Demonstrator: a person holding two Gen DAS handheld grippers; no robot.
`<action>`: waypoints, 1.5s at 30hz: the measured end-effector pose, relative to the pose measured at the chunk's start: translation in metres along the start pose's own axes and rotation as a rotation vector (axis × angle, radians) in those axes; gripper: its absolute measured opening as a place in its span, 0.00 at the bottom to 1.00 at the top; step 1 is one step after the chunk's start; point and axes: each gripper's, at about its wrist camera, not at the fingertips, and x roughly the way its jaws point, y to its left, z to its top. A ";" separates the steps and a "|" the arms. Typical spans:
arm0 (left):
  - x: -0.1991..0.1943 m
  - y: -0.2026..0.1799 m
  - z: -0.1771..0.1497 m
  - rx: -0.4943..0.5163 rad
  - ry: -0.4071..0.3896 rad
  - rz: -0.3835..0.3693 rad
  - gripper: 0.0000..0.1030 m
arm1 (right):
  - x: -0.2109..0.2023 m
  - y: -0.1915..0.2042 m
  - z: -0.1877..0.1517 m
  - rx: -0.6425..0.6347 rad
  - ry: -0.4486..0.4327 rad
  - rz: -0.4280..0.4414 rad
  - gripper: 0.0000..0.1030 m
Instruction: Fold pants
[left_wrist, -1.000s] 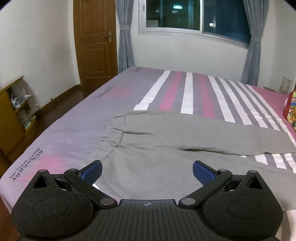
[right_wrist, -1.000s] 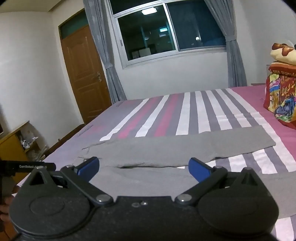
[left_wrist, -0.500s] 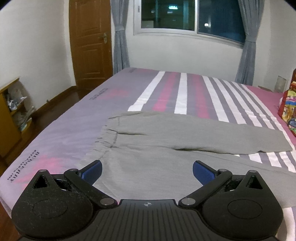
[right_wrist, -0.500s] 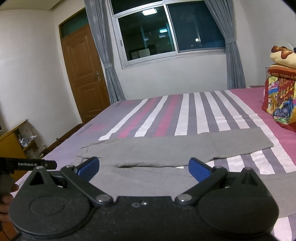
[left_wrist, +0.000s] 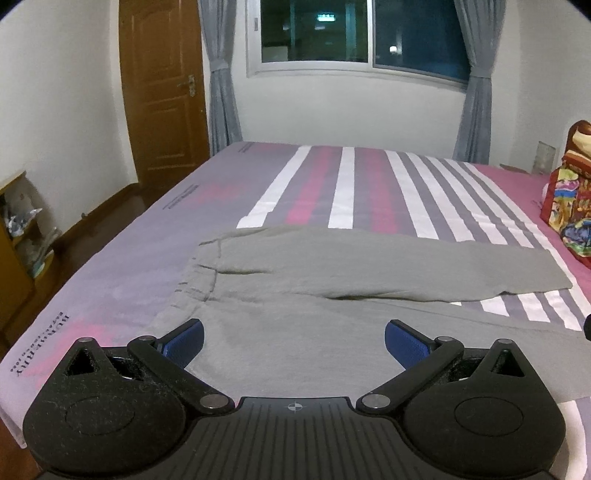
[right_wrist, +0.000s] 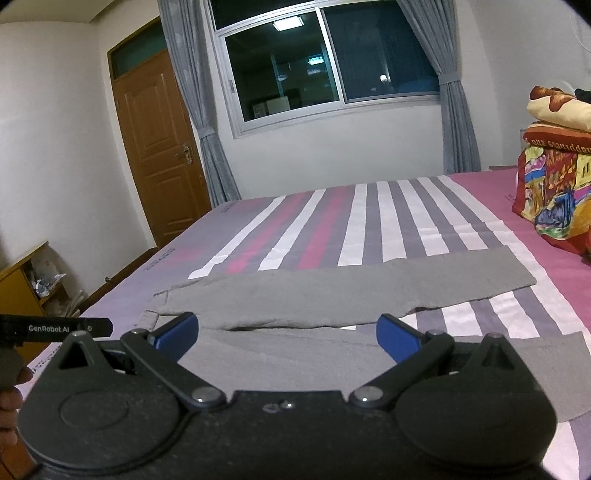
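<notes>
Grey pants (left_wrist: 332, 273) lie spread flat on the striped bed (left_wrist: 332, 184), waistband at the left, both legs running right and splayed apart. They also show in the right wrist view (right_wrist: 332, 295). My left gripper (left_wrist: 293, 343) is open and empty, held above the near part of the pants by the waist. My right gripper (right_wrist: 286, 338) is open and empty, held above the near leg. The left gripper's body (right_wrist: 55, 328) shows at the left edge of the right wrist view.
Colourful folded bedding (right_wrist: 554, 177) is stacked at the bed's right side. A wooden door (left_wrist: 162, 88) and a low shelf (left_wrist: 18, 240) stand left of the bed. A window with grey curtains (left_wrist: 362, 33) is behind the bed.
Both grippers have lifted and tilted up a little, so the pants sit lower and farther in view. Both stay open and empty.
</notes>
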 end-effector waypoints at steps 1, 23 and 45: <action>-0.001 0.000 0.000 0.002 -0.002 -0.001 1.00 | 0.000 0.000 0.000 0.000 0.000 -0.001 1.00; -0.005 -0.004 -0.002 0.025 -0.018 0.003 1.00 | -0.001 -0.002 -0.002 0.000 0.005 -0.008 1.00; -0.008 -0.008 0.001 0.027 -0.028 0.015 1.00 | -0.005 0.001 -0.001 -0.022 0.008 0.009 1.00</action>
